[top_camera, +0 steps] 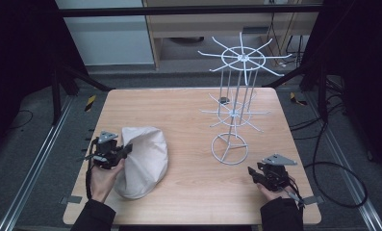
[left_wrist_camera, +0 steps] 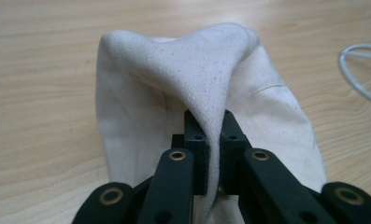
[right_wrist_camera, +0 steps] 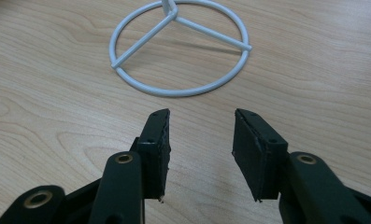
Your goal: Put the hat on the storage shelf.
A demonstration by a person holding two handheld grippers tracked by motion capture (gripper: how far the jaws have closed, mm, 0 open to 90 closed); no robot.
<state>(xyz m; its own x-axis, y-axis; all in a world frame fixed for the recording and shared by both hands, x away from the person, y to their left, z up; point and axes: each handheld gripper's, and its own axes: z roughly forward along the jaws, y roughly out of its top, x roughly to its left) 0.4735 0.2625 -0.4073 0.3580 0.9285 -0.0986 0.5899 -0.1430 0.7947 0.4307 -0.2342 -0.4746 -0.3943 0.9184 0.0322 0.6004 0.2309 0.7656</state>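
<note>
The cloth bag (top_camera: 143,161) is an off-white, cream-coloured sack of plain woven fabric, soft and slumped, lying on the left half of the wooden worktop (top_camera: 188,120) near the person's edge. In the high view it shows as a rounded, domed lump with smooth folds, wider at its near end. In the left gripper view its weave looks fine and slightly speckled, with a seam line running across the right side and a raised ridge of fabric (left_wrist_camera: 206,79) pulled up into a peak. The left tool (top_camera: 123,151) meets the bag at its left edge; in the left gripper view (left_wrist_camera: 214,154) its two black jaws are pressed together on that ridge, pinching a fold of the cloth between the pads. No print, label or writing can be read on the bag. The worktop is pale wood with a clear grain, square with rounded corners. To the right of the bag, well apart from it, stands a white wire rack (top_camera: 234,103): a thin upright stem rising from a round ring base (right_wrist_camera: 178,46) with three spokes, carrying two tiers of radiating wire arms. The right tool (top_camera: 253,174) hovers near the right front of the worktop, just short of that ring base; in the right gripper view (right_wrist_camera: 201,154) its black jaws stand spread with bare wood between their ribbed pads.
</note>
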